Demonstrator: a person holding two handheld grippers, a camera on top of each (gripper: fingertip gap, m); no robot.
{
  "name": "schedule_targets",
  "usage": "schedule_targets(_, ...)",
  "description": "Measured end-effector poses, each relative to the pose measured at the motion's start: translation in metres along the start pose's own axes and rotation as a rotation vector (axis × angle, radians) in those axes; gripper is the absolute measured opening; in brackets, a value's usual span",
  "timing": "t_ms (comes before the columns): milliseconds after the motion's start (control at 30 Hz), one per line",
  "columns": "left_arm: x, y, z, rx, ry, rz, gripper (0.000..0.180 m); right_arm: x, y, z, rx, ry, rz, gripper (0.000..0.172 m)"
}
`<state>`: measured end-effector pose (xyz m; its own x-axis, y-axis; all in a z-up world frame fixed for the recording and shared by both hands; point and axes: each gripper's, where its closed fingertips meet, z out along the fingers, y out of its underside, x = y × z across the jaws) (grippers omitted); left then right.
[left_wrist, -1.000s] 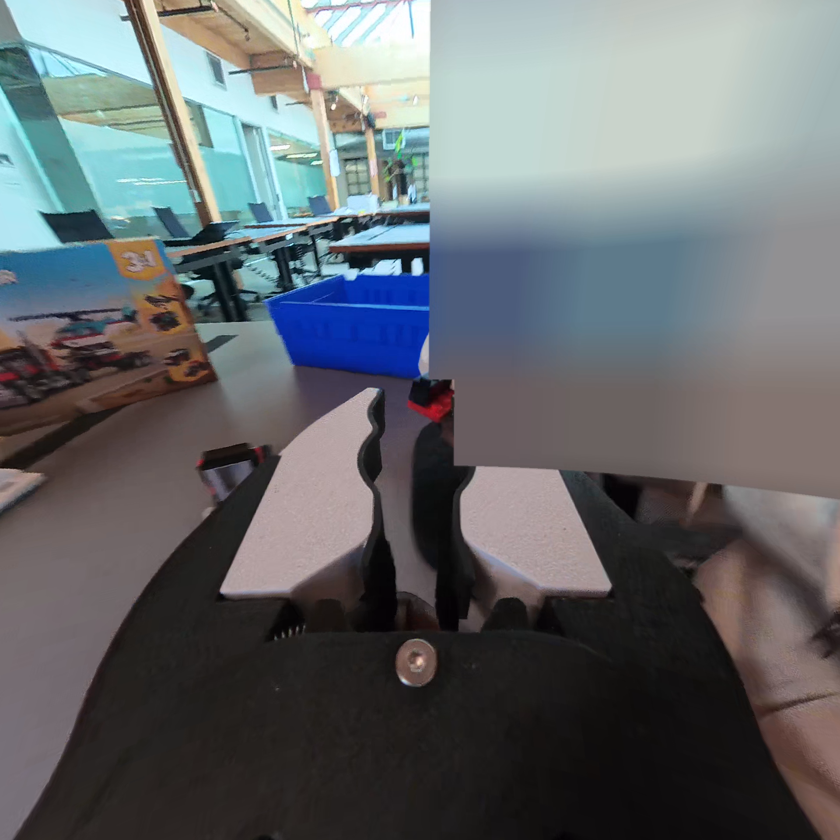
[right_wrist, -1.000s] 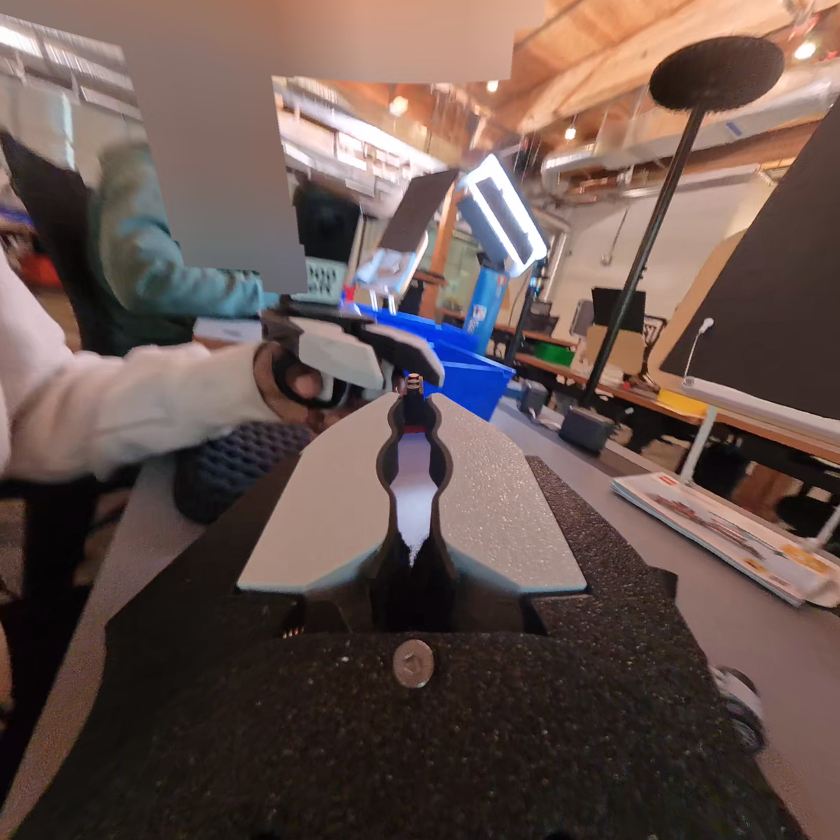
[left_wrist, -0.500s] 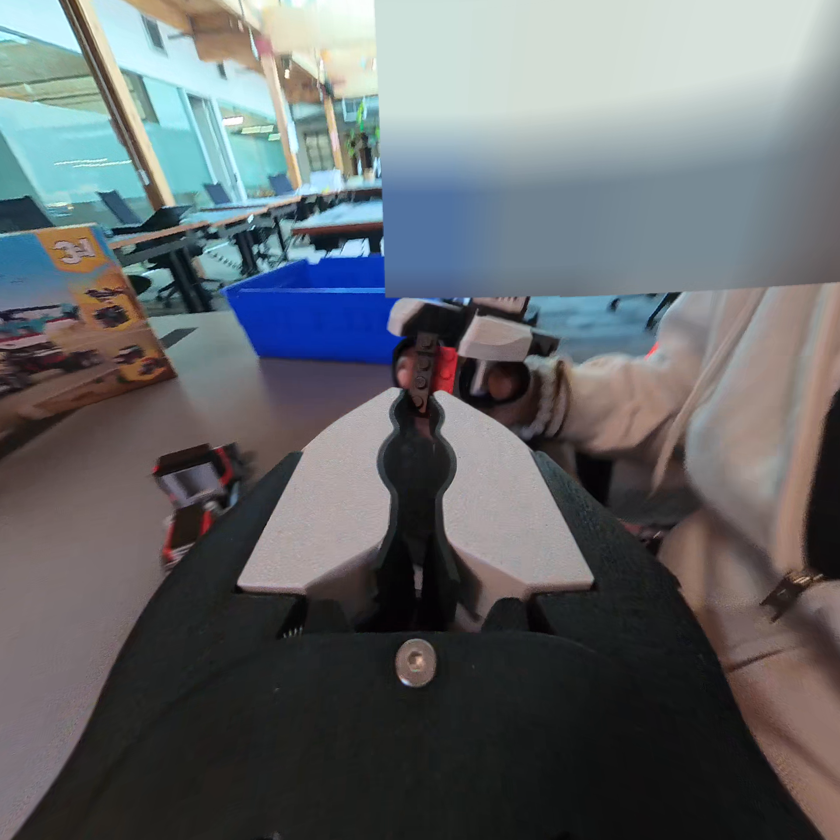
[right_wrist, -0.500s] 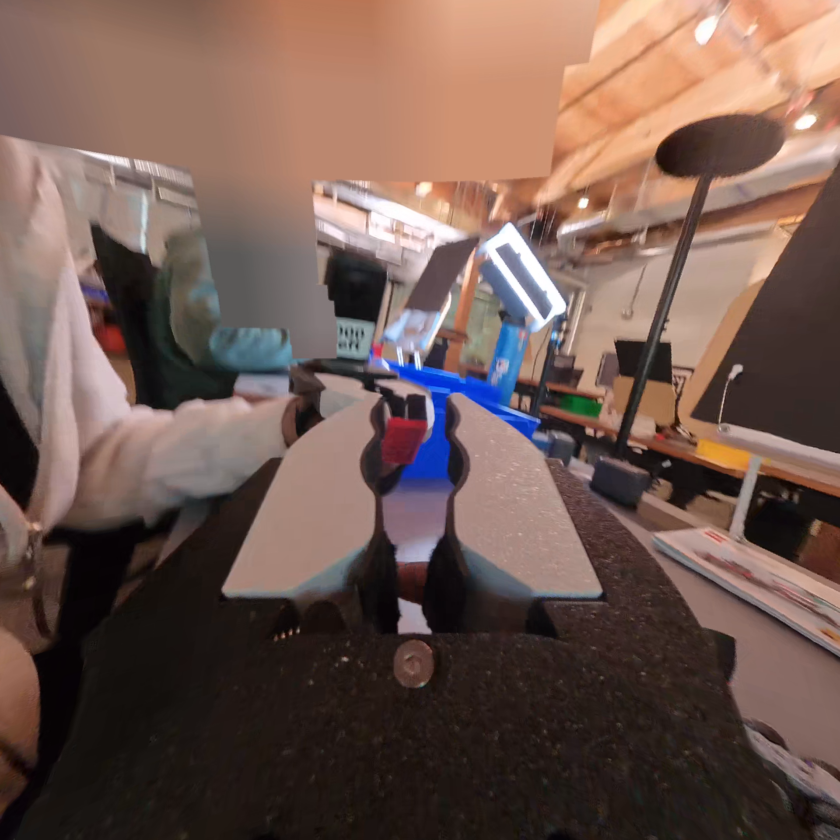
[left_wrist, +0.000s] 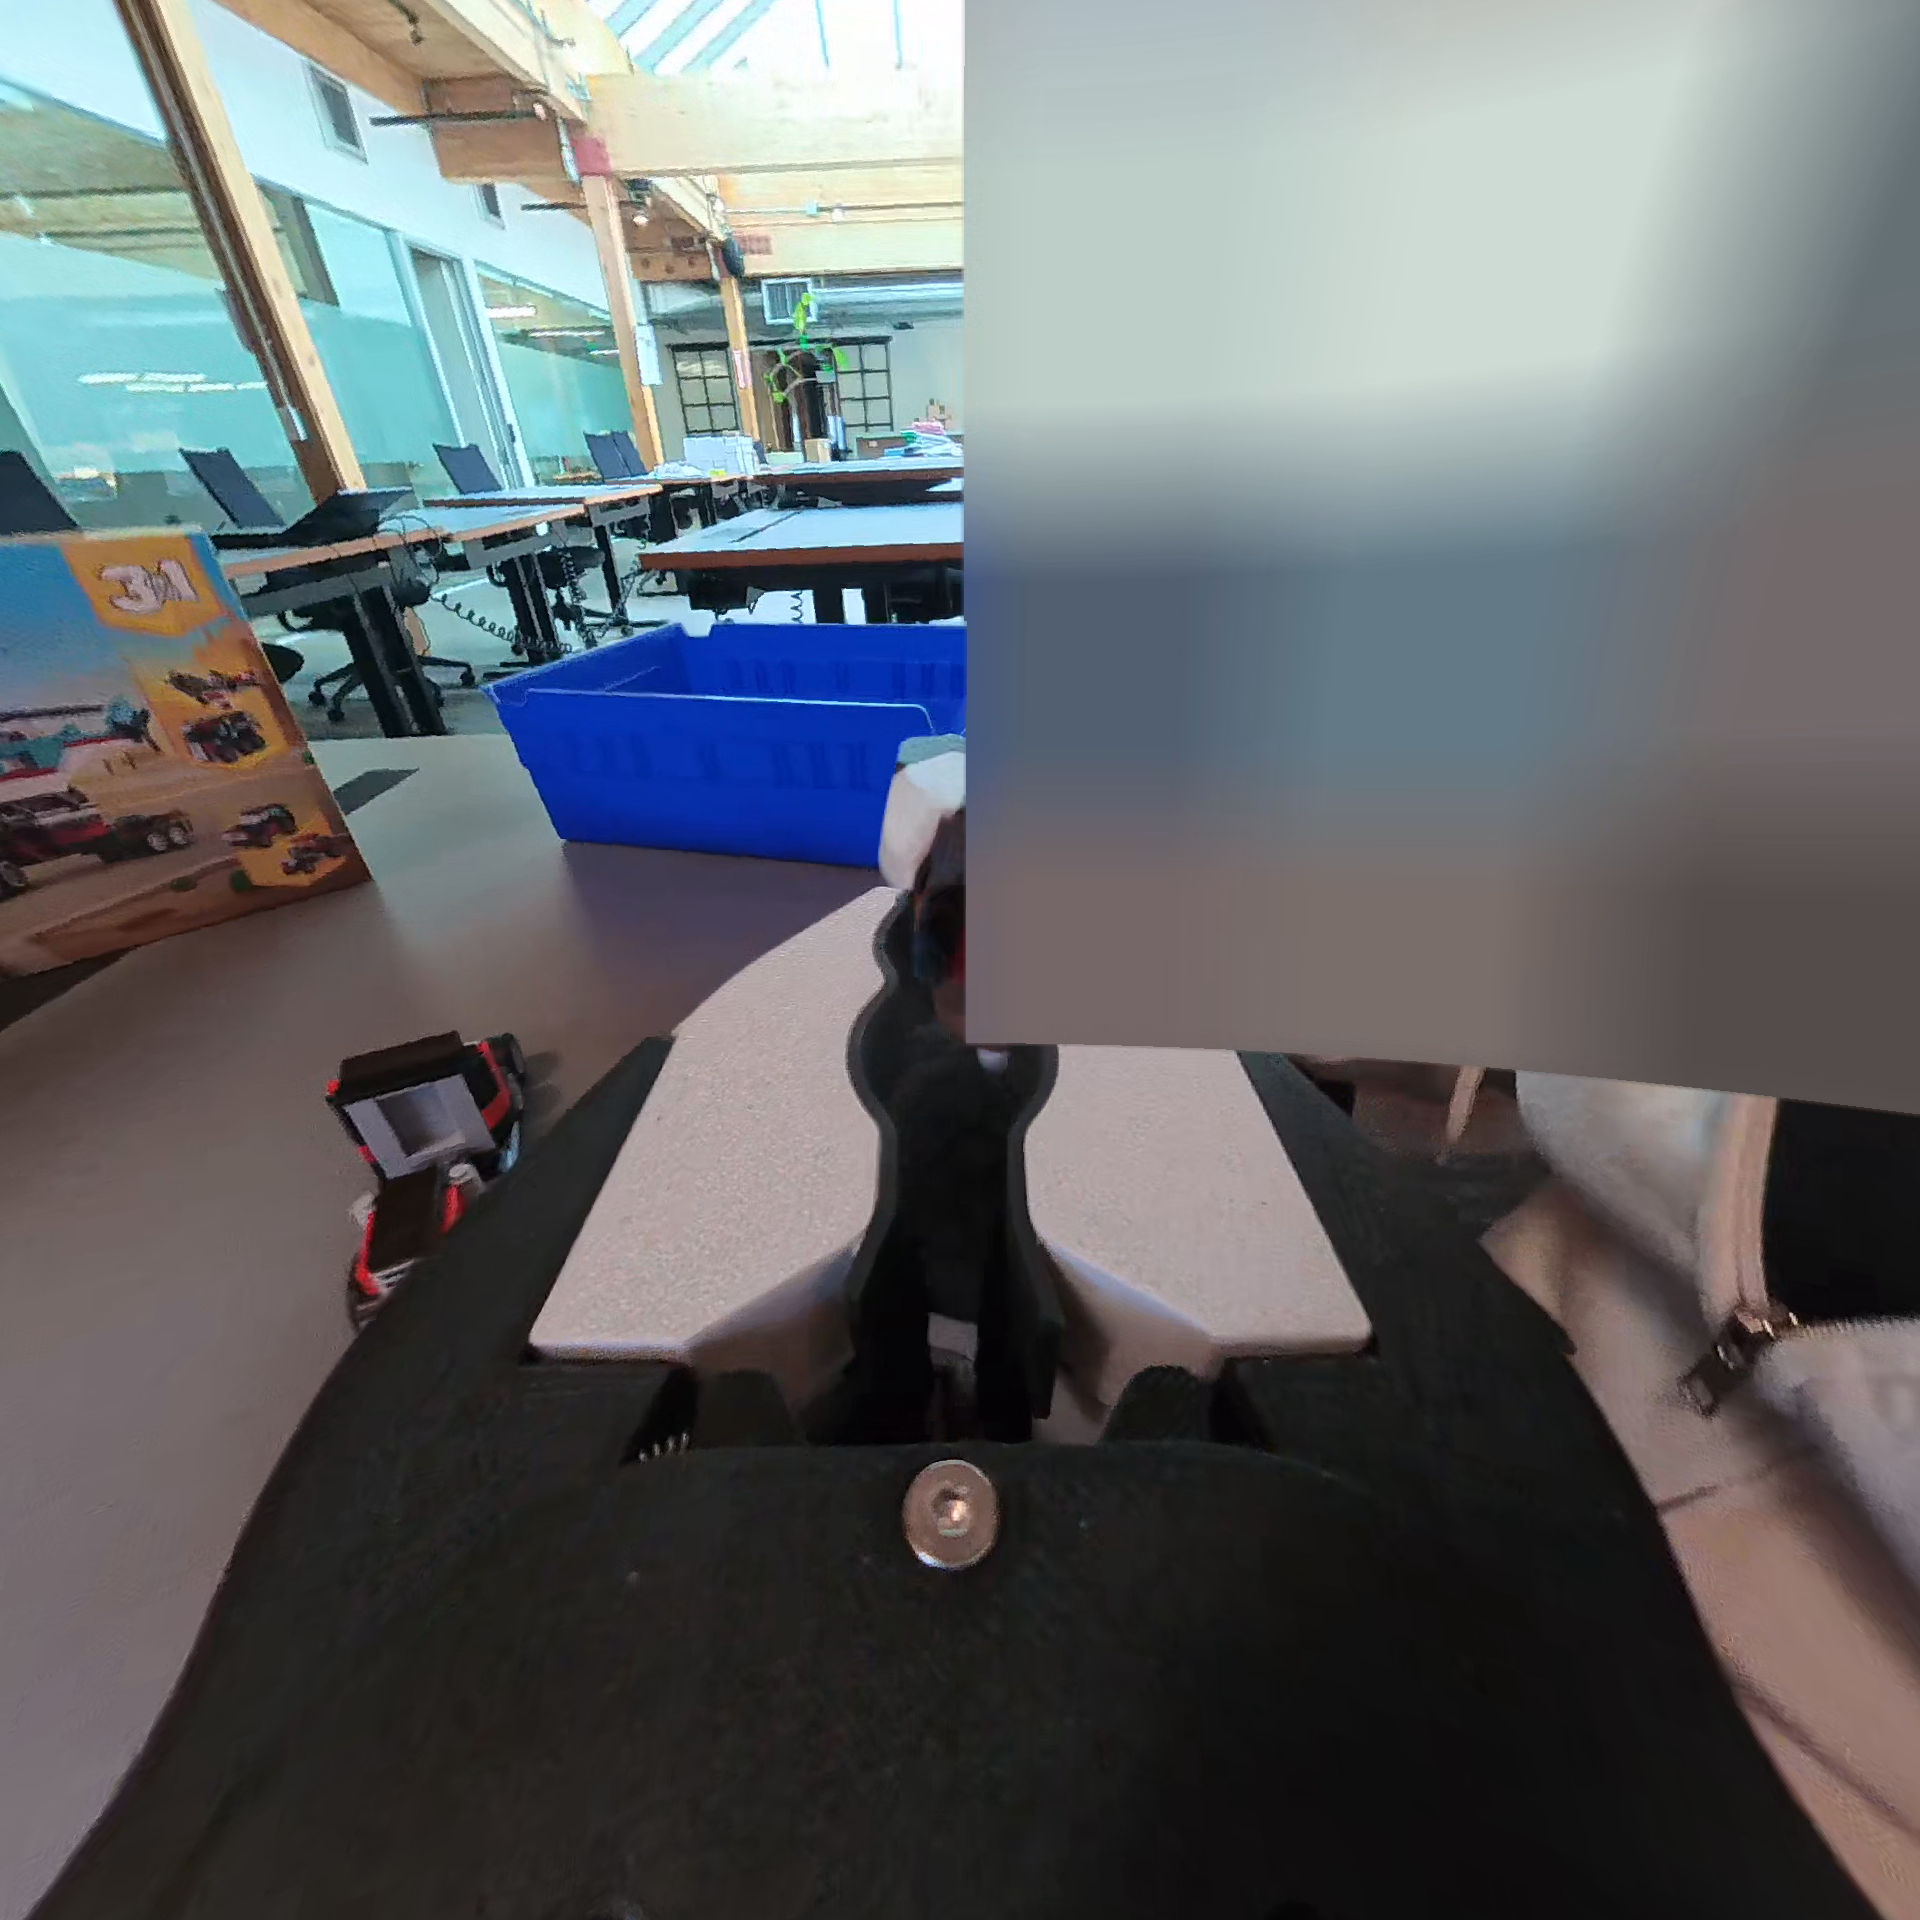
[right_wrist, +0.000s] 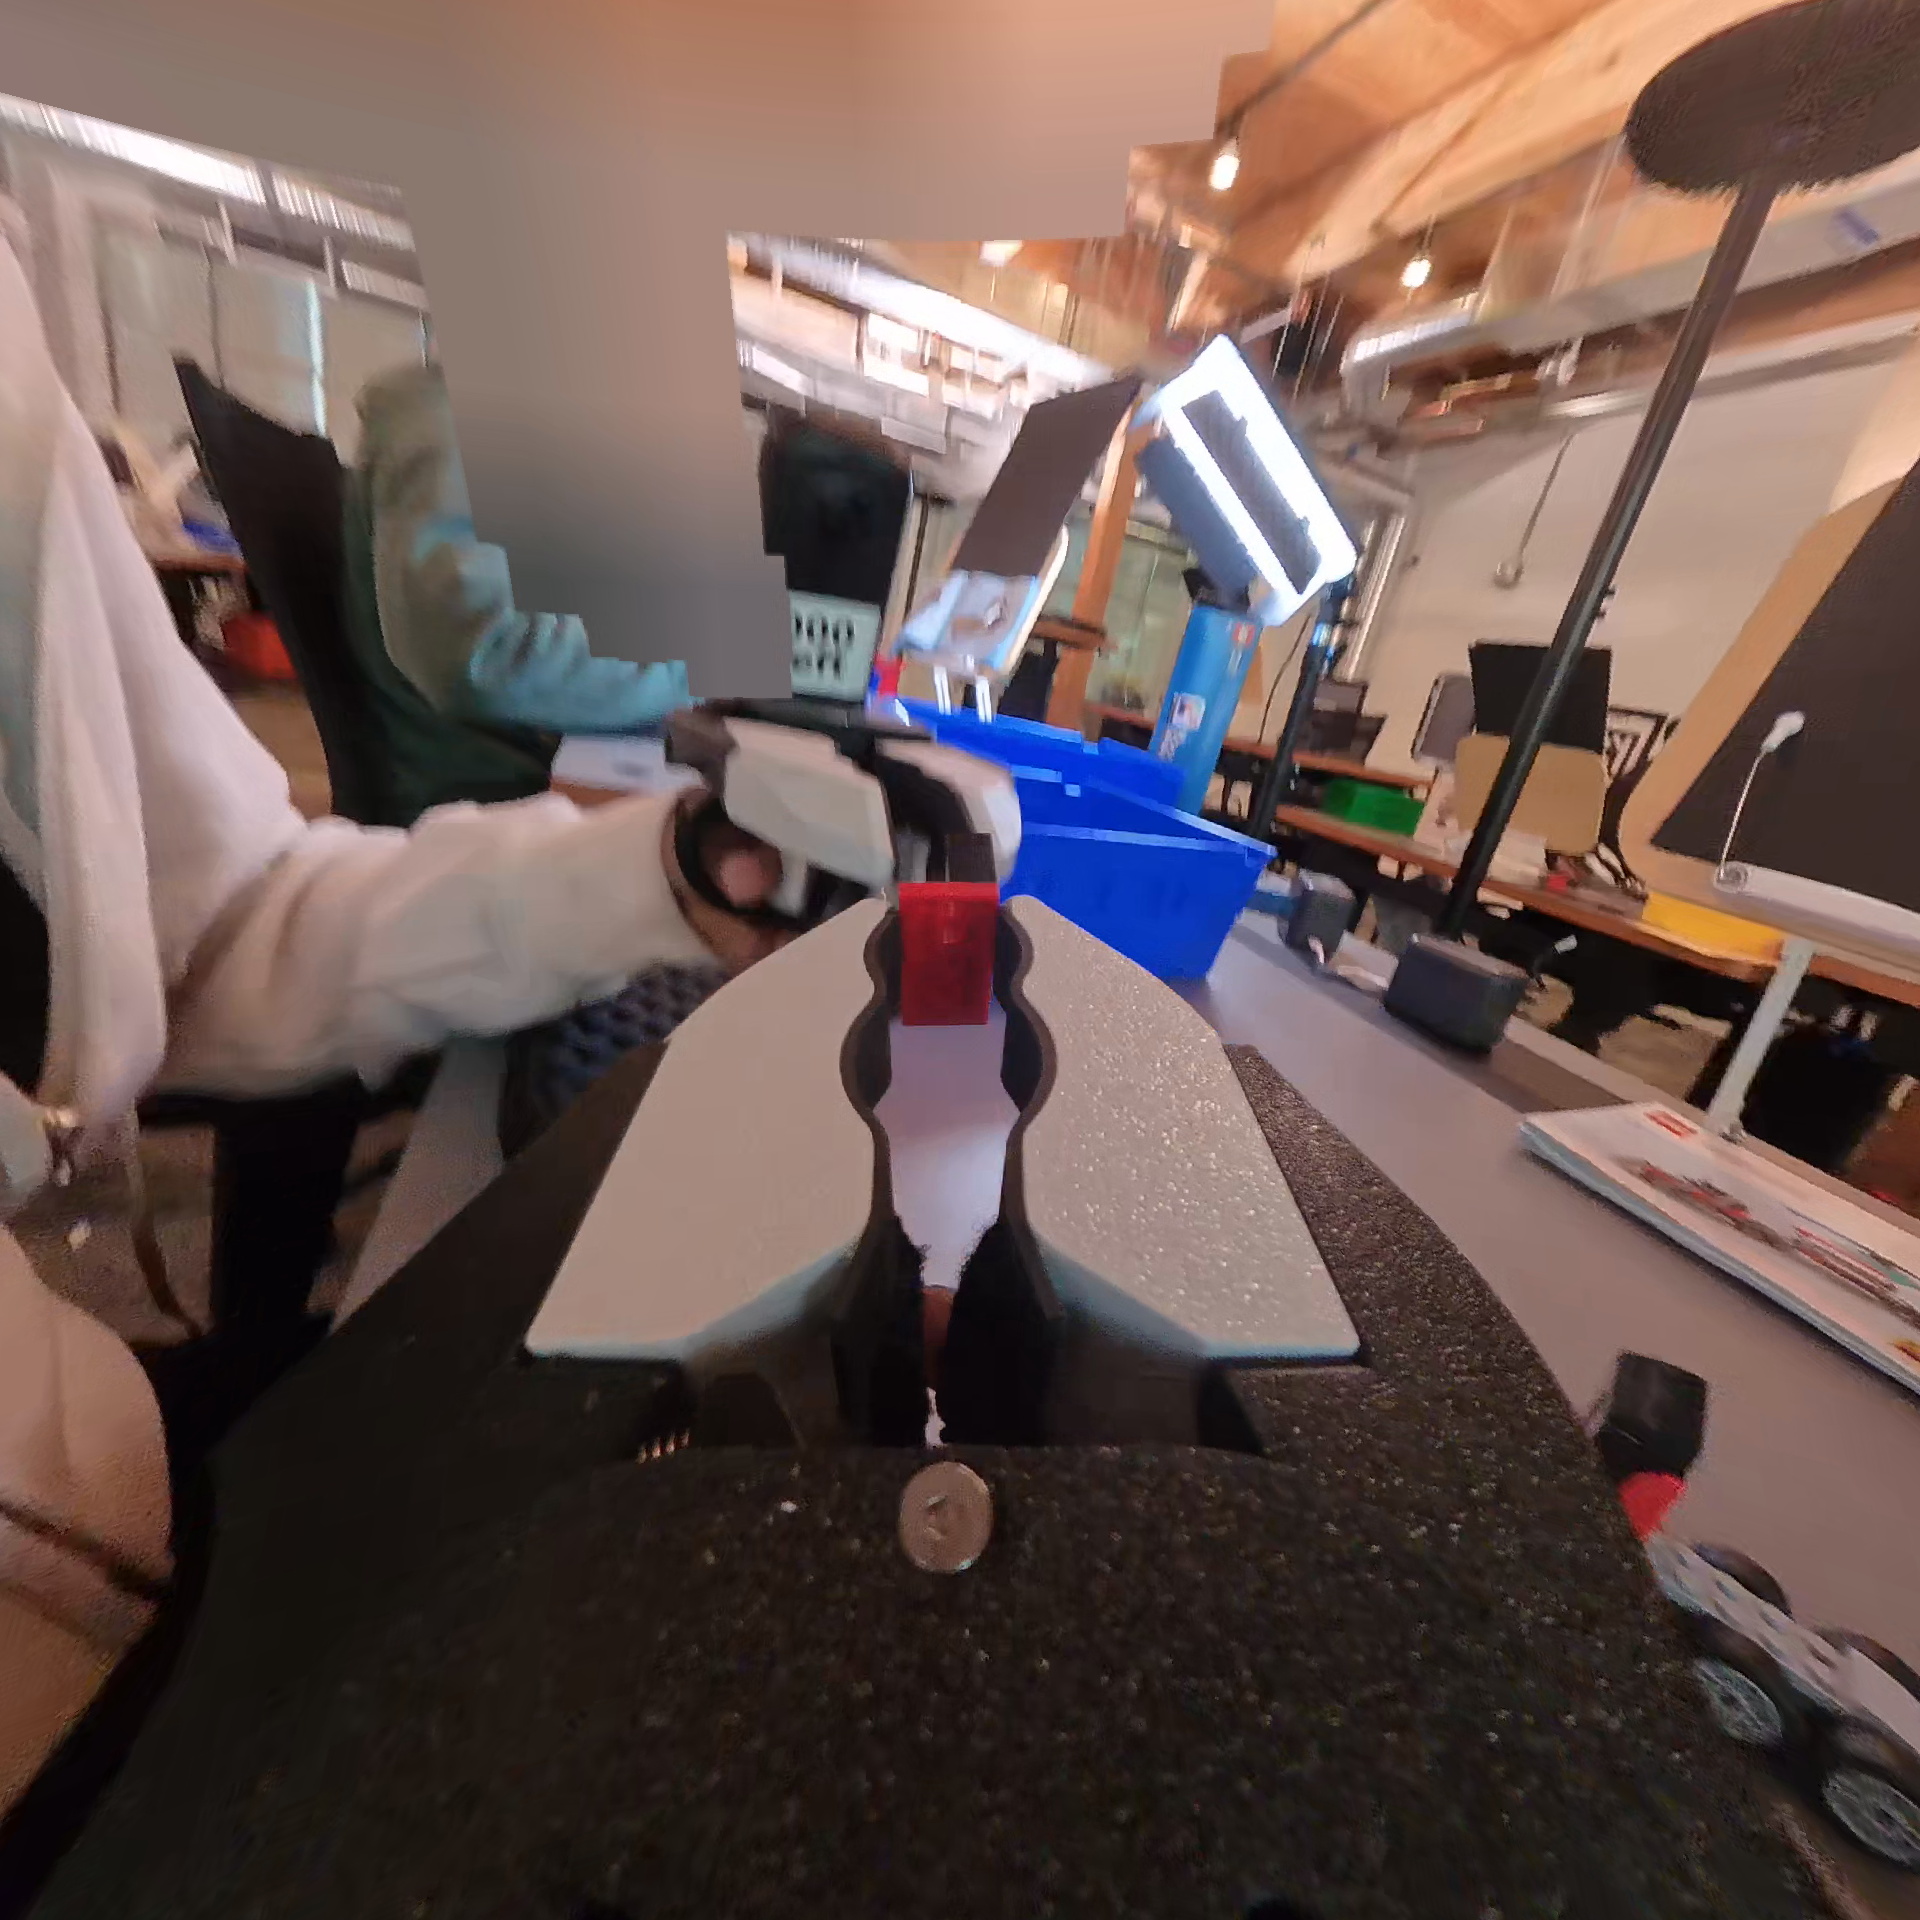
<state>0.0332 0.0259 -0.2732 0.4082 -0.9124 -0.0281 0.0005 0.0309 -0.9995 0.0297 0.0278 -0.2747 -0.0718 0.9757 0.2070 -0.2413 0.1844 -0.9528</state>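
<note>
Right now we see our right gripper closed on a red brick, both pads pressed to its sides. Our left gripper meets that brick from above with a dark piece pinched in its tips, above the table near the blue bin. By the table's near edge lies 1 small toy truck

Open office: timber beams overhead, glass walls left, rows of desks and chairs. A lit panel lamp stands right.
</note>
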Motion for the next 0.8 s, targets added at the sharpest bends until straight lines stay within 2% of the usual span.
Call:
schedule_targets(33,0.002,-0.001,-0.003,-0.008,0.009,0.029,0.017,0.0,0.006,0.0,-0.048,-0.007,-0.023,0.016)
schedule_targets(133,0.002,0.006,-0.006,-0.079,0.006,0.122,0.02,-0.009,0.018,0.002,-0.13,-0.065,-0.06,0.016)
schedule_targets(233,0.009,0.013,-0.004,-0.12,0.037,0.179,0.012,-0.016,0.022,0.003,-0.147,-0.114,-0.057,0.016)
schedule_targets(667,0.015,0.02,-0.001,-0.152,0.064,0.214,0.009,-0.023,0.024,0.001,-0.159,-0.176,-0.037,0.016)
schedule_targets(800,0.012,0.019,-0.001,-0.149,0.051,0.186,0.008,-0.018,0.023,0.002,-0.154,-0.136,-0.043,0.016)
